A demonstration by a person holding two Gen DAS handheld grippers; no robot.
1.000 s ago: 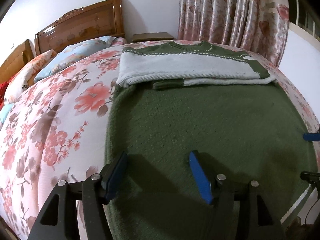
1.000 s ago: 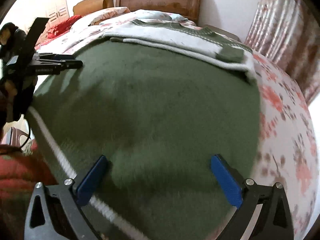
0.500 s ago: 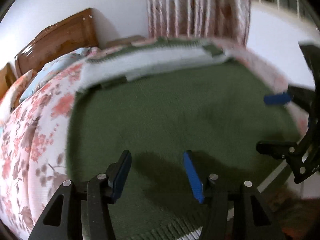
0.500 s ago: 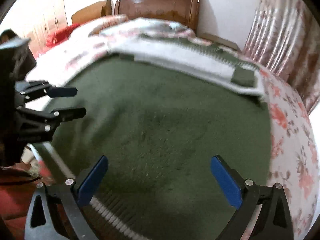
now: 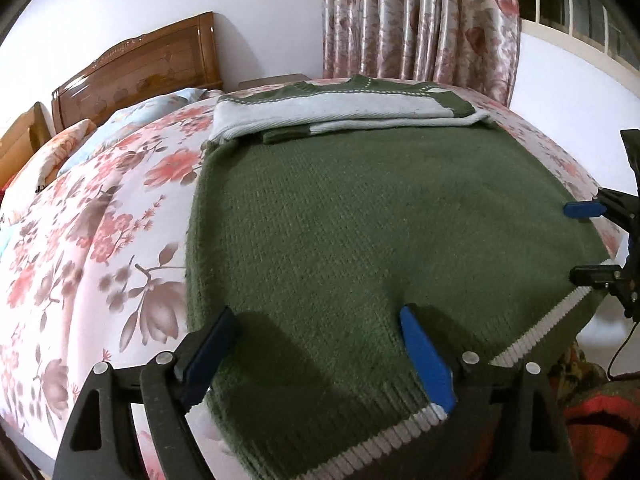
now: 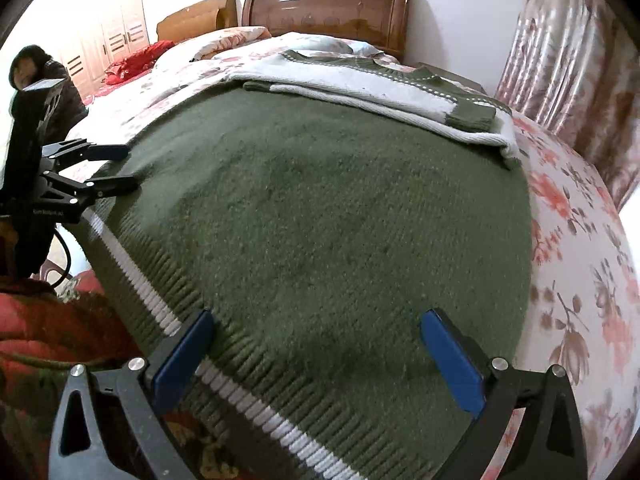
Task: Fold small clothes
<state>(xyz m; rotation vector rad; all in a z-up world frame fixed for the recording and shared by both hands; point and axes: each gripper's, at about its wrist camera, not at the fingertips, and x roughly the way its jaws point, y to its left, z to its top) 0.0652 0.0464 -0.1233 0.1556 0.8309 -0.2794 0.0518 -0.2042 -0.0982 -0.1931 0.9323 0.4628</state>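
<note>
Bed [image 5: 100, 216] with floral cover, wooden headboard [image 6: 328, 4] at far end. Green sweater [image 5: 360, 220] spread flat near the bed's foot edge, white-striped ribbed hem [image 6: 152, 300] along that edge; its white-and-green upper part [image 5: 332, 110] with sleeves folded across the far side. Floral curtain [image 5: 420, 20] behind. Left gripper [image 5: 316, 348] over the hem's left corner, jaws wide apart, gripping nothing. Right gripper [image 6: 316, 356] over the hem towards the sweater's right side, jaws wide apart, nothing between.
</note>
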